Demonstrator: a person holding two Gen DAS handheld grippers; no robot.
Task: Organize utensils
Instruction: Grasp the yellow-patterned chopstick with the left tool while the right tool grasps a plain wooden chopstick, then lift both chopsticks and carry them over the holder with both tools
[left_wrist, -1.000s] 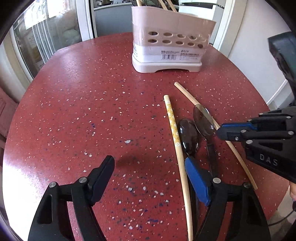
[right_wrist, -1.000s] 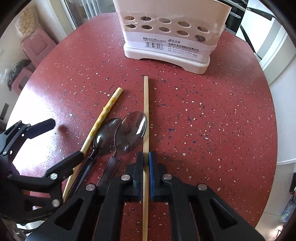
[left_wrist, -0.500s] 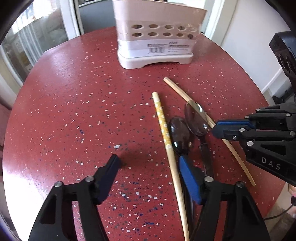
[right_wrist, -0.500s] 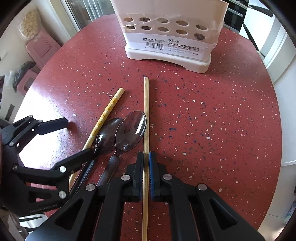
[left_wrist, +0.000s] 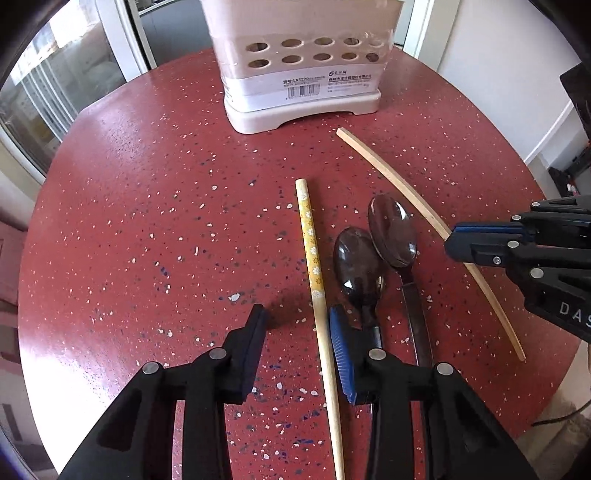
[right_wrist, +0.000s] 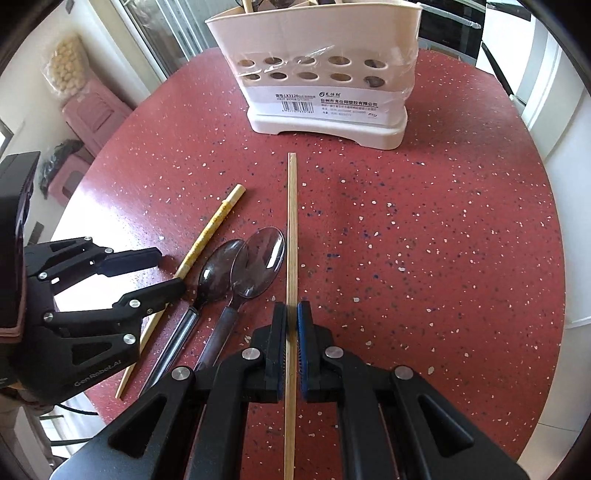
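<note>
Left gripper nearer, astride patterned chopstick.

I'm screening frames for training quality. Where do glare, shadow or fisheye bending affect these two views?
Left wrist view: fisheye bows the plain chopstick, daylight sheens the table, and the left gripper casts a small shadow. Right wrist view: highlights streak the spoons and a bright patch washes the table's left edge; everything looks sharp.

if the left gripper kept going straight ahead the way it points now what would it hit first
Probably nothing soon: the open left gripper straddles the patterned chopstick, which runs forward between its jaws. Beyond that lies bare table, then the utensil holder, though depth is hard to judge.
</note>
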